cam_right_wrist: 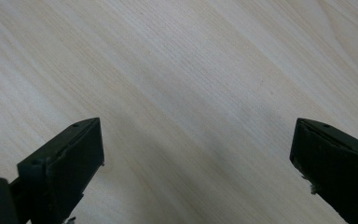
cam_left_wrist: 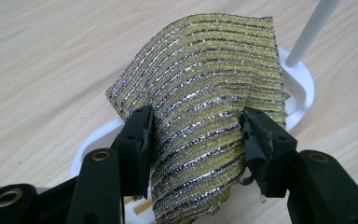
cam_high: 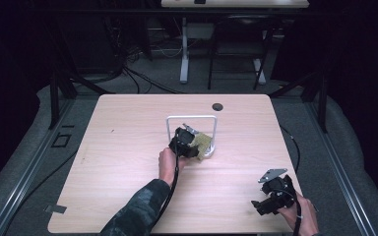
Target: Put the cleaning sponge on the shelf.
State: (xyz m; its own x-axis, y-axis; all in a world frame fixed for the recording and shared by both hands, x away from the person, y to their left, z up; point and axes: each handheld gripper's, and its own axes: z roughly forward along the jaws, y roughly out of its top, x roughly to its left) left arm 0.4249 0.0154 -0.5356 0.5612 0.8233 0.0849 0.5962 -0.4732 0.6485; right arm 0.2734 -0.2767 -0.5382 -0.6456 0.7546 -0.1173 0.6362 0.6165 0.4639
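While your right gripper [cam_high: 270, 199] waits at the near right corner of the table [cam_high: 128, 147], its jaws stand wide apart over bare wood, as the right gripper view confirms; you hold nothing there. I judge it is parked to keep clear of the work, well apart from it.

Further in, your left hand [cam_high: 167, 164] carries the left gripper [cam_high: 186, 142] to the middle of the table. In the left gripper view its jaws sit on either side of a gold and silver striped cloth [cam_left_wrist: 209, 107], which bulges up between them. They appear to pinch it from both edges, so you seem to be holding it, though how firm the grip is cannot be settled from these views.

Just beyond and beneath the cloth lies the white rack base [cam_left_wrist: 303, 88], with a white upright post [cam_left_wrist: 314, 28] rising from it. From above, the rack's arched white rail [cam_high: 192, 118] stands over the cloth. I judge the cloth is held raised at the base so it can go over that rail or come away from it; which one cannot be told.
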